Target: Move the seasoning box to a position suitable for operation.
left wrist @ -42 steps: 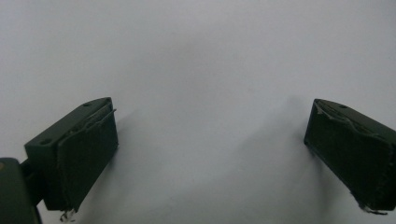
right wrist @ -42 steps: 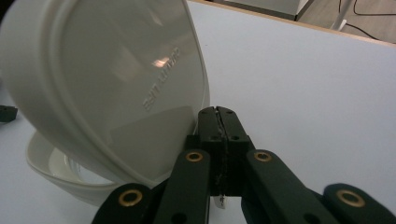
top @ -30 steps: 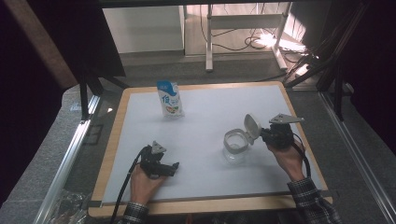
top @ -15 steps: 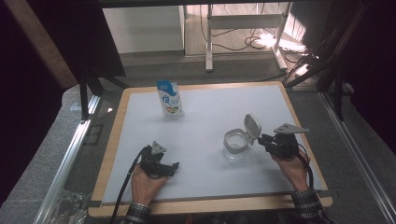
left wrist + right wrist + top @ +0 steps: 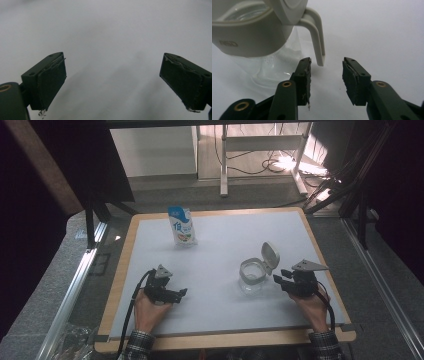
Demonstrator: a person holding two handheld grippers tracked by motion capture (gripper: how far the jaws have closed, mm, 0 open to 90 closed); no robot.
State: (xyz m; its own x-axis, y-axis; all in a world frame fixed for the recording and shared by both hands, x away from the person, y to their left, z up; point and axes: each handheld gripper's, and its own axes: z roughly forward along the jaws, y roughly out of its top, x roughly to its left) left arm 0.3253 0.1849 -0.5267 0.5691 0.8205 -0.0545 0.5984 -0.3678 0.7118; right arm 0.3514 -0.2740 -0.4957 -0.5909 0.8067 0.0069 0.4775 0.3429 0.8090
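now r gripper (image 5: 325,75) off jug (image 5: 249,37) handle (jaws just opening)

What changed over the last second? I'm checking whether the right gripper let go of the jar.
The right gripper has drawn back from the glass jar toward the person. Its jaws have just been opening and now hold nothing, just short of the jar's handle. The left gripper, milk carton and jar stayed put.

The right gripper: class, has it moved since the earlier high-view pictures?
Yes. The right gripper has drawn back from the jug toward the table's near edge, its empty jaws just opening.
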